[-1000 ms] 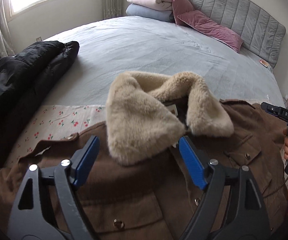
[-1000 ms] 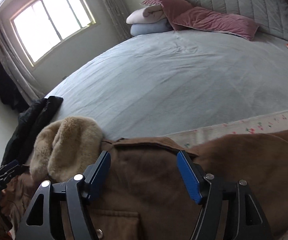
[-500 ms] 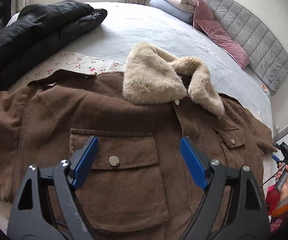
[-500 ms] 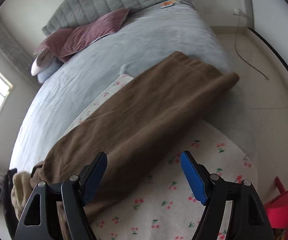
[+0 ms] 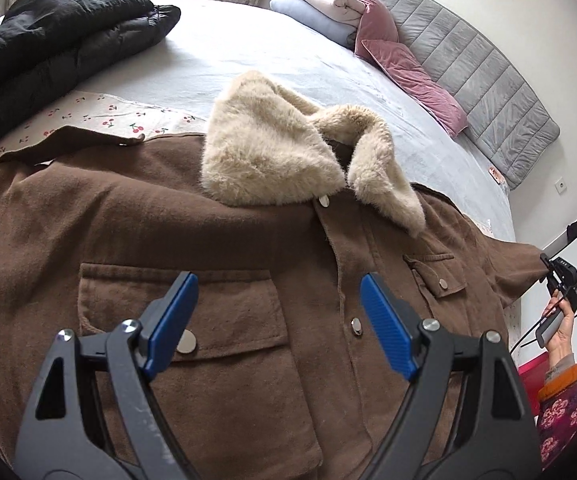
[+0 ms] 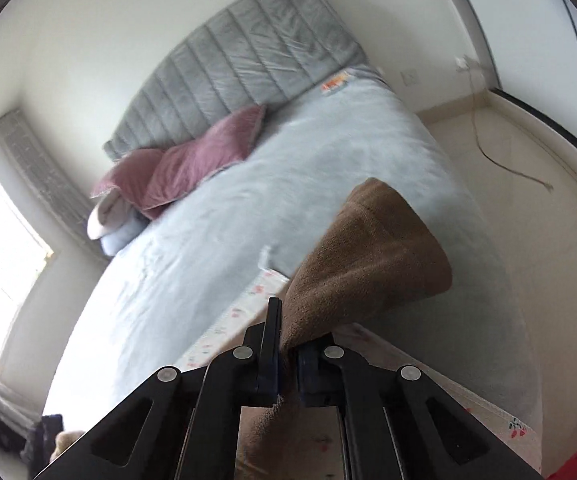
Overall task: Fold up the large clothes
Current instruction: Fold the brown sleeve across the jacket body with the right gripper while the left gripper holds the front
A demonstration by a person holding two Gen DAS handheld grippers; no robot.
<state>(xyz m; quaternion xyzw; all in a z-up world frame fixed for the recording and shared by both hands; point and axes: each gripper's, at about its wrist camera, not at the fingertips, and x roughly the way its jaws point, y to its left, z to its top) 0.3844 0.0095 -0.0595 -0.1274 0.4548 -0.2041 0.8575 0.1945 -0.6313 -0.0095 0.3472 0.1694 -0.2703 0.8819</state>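
While left tongs [image 5: 274, 324] gape above coat [image 5: 216, 240] | right tongs [image 6: 287, 364] clench sleeve [image 6: 368, 264]

We see our right gripper [image 6: 287, 360] pinching the brown coat's sleeve [image 6: 368, 264], which rises toward one o'clock over the grey bed [image 6: 272, 208]; pink pillows [image 6: 192, 160] at eleven.

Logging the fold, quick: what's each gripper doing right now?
Left gripper: open, holding nothing, above the brown coat.
Right gripper: shut on the coat's sleeve.
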